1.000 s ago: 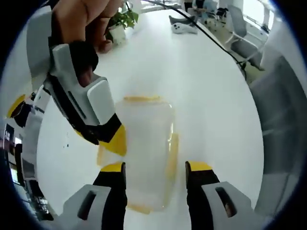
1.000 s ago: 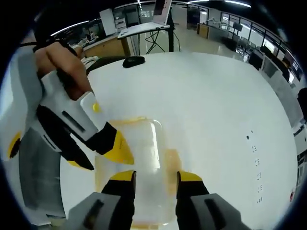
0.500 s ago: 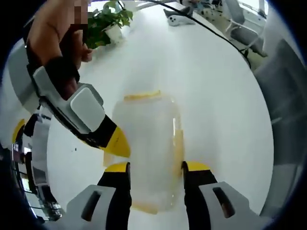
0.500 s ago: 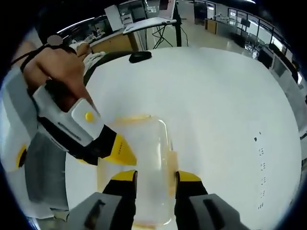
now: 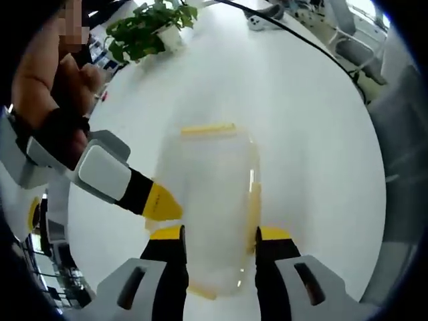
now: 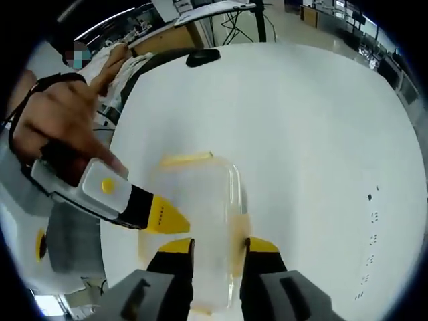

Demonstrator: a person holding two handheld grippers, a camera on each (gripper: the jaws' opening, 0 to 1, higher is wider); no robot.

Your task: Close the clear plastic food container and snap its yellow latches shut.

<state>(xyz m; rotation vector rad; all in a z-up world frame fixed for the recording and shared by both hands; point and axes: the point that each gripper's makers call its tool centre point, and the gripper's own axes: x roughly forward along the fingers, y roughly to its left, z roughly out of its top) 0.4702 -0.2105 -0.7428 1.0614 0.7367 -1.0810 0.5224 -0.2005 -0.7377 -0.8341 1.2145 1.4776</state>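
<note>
Over the last second both cameras have drawn in over the container, and the other gripper's yellow tip has slid down to its near left corner. The white worktop (image 5: 307, 127) carries the clear plastic container (image 5: 207, 200), lying lengthwise away from both views, its lid apparently seated on top. The left gripper (image 5: 219, 234) stands over its near end, jaws parted to either side of the box; whether they press it I cannot tell. The right gripper (image 6: 211, 244) straddles the same end likewise. A potted plant (image 5: 150, 30) sits far left. The yellow latches (image 5: 208, 128) at the far end and along the right side look splayed outward, so closing seems done and snapping them down remains.
</note>
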